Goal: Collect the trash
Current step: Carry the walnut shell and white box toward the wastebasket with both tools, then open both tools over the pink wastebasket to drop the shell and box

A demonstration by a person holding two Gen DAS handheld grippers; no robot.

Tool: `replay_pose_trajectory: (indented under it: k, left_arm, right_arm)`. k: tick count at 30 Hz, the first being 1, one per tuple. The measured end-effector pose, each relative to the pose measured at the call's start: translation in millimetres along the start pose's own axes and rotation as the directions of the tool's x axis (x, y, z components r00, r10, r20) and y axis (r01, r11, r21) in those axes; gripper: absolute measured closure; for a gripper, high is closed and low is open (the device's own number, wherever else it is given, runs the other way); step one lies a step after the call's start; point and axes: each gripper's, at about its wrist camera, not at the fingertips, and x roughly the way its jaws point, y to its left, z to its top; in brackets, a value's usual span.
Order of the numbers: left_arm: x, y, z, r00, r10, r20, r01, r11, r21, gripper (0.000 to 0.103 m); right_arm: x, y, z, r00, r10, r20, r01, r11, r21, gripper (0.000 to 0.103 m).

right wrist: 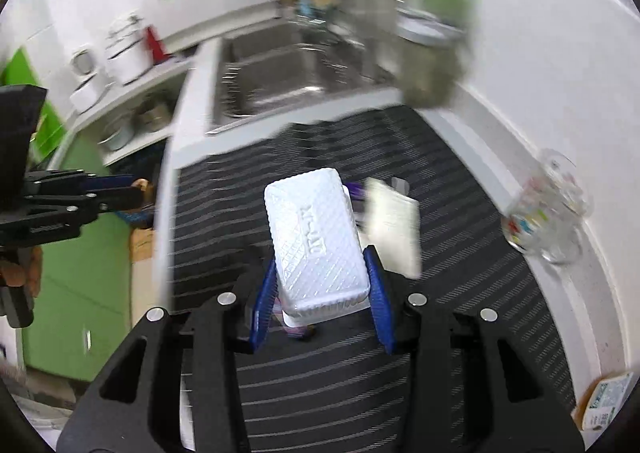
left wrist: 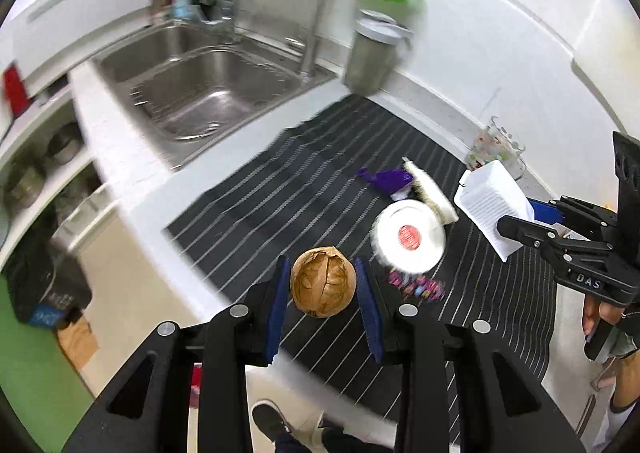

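1. My left gripper [left wrist: 323,289] holds a brown crumpled ball [left wrist: 323,282] — light, springy, pinched across its middle, above the striped mat [left wrist: 280,189].
2. My right gripper [right wrist: 320,285] clamps a white ribbed plastic tray [right wrist: 316,241] — thin, crushable, gripped at its near end.
3. The tray's underside faces me, so its contents are hidden; the sink [left wrist: 192,93] looks empty, though blurred.
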Motion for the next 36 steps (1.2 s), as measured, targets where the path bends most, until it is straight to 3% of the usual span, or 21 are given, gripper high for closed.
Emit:
replay_pose_trajectory:
  k: [11, 19, 24, 30, 36]
  left_arm:
    - [-89, 111, -100, 0.988, 0.150, 0.024, -0.143, 0.971, -0.194, 0.070]
    - [-110, 189, -160, 0.983, 0.184, 0.001, -0.176, 0.941, -0.288, 0.070]
    - [-75, 232, -192, 0.985, 0.172, -0.034, -0.174, 0.931, -0.322, 0.070]
    - [25, 280, -247, 0.986, 0.148, -0.072, -0.164, 0.919, -0.359, 0.070]
    - [126, 313, -304, 0.988, 0.114, -0.100, -0.144, 0.908, -0.393, 0.070]
  right_arm:
    - [41, 180, 10, 0.973, 0.224, -0.064, -0.232, 0.955, -0.184, 0.061]
    - [94, 288, -2, 0.952, 0.264, -0.153, -0.293, 0.930, -0.223, 0.061]
    - [151, 313, -21, 0.945, 0.257, -0.204, -0.301, 0.925, -0.231, 0.061]
    - [266, 320, -77, 0.936, 0.235, -0.261, -0.298, 0.925, -0.238, 0.062]
    - [349, 316, -130, 0.928, 0.225, -0.298, -0.303, 0.920, -0.250, 0.062]
